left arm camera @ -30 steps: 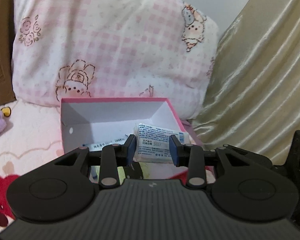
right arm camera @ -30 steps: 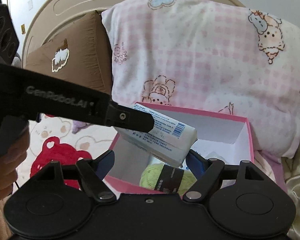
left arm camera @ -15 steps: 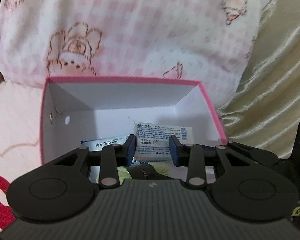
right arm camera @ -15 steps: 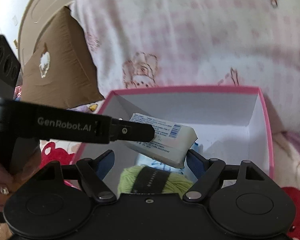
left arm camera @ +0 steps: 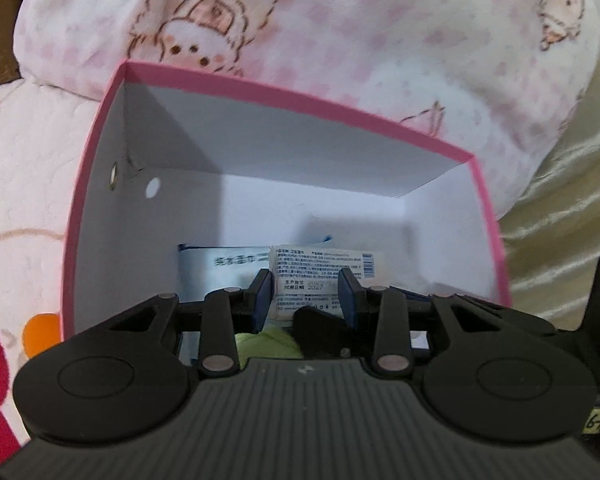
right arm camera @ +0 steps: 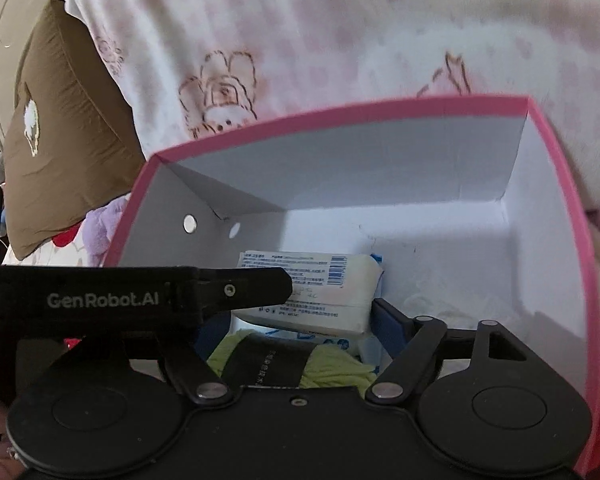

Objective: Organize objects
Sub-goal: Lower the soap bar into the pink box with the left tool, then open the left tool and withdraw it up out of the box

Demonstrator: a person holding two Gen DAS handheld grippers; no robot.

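Observation:
A pink box (left arm camera: 300, 98) with a white inside stands on the bed; it also shows in the right wrist view (right arm camera: 340, 112). My left gripper (left arm camera: 306, 294) is shut on a white wet-wipe pack (left arm camera: 320, 276) and holds it low inside the box; the pack also shows in the right wrist view (right arm camera: 320, 280). Under it lie a blue-and-white wipe pack (left arm camera: 220, 268) and a green yarn ball with a black band (right arm camera: 292, 364). My right gripper (right arm camera: 292, 320) is open and empty over the box's near edge, just above the yarn.
A pink checked pillow (left arm camera: 340, 32) leans right behind the box. A brown cushion (right arm camera: 60, 120) stands at the left. Shiny beige fabric (left arm camera: 572, 160) lies to the right. The box sits on a pink cartoon bedsheet (left arm camera: 20, 200), with a purple plush toy (right arm camera: 100, 232) beside it.
Both grippers have moved forward and down toward the box. The left gripper has lowered the white pack from above the rim to deep inside the box.

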